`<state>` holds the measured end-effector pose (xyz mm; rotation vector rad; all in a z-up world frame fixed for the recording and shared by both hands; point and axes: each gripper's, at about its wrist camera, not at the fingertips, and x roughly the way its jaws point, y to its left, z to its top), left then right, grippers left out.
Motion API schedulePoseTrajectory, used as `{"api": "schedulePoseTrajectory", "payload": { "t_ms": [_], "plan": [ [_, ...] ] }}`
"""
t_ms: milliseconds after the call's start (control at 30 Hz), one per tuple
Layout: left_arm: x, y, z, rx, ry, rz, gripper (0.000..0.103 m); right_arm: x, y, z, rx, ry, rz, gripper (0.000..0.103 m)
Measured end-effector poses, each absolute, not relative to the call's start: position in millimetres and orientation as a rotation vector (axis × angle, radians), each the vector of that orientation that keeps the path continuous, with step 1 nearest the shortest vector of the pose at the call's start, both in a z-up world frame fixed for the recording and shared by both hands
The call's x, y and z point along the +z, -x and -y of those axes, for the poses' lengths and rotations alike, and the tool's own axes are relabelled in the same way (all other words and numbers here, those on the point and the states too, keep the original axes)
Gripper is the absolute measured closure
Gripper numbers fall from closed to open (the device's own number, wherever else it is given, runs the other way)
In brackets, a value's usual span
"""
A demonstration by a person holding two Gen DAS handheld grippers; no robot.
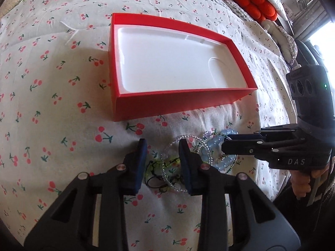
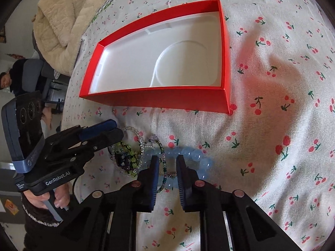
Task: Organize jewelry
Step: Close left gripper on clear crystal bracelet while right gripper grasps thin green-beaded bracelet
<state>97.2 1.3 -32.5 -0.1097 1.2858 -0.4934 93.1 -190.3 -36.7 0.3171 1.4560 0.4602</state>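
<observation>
A pile of bracelets lies on the cherry-print bedspread in front of a red box (image 1: 167,102) with a white molded tray, nothing in it. My left gripper (image 1: 162,146) is open, its fingers astride a clear-bead bracelet (image 1: 167,149) and a yellow-green one (image 1: 171,162). My right gripper (image 2: 167,160) is open, its fingers astride a large pale-blue bead bracelet (image 2: 194,154) and a thin green-purple bead strand (image 2: 162,152). In the left wrist view the right gripper (image 1: 225,142) comes in from the right over the blue bracelet (image 1: 215,142). In the right wrist view the left gripper (image 2: 117,129) reaches over the clear bracelet (image 2: 141,140).
The red box (image 2: 159,98) sits just beyond the pile. Orange and white cushions (image 1: 255,0) lie at the far right of the bed. A cream blanket (image 2: 67,21) lies at the bed's edge. A person (image 2: 8,79) sits beyond the bed.
</observation>
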Motion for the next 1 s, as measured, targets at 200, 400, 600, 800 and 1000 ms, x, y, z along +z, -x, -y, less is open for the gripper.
{"api": "schedulePoseTrajectory", "payload": {
  "t_ms": [200,400,600,800,1000],
  "plan": [
    [-36,-96,15,-0.497,0.026,-1.292,0.078,-30,-92,194,0.444,-0.293,-1.423,0.096],
    [-35,-91,23,-0.47,0.012,-1.303,0.096,-12,-89,197,0.454,-0.285,-1.365,0.097],
    [-15,-79,18,-0.472,0.049,-1.239,0.096,-1,-81,197,0.461,-0.259,-1.323,0.096],
    [11,-65,7,-0.47,0.083,-1.161,0.096,-10,-79,205,0.427,-0.274,-1.374,0.089],
    [25,-60,11,-0.45,0.082,-1.115,0.096,-13,-79,200,0.411,-0.274,-1.376,0.043]
  ]
}}
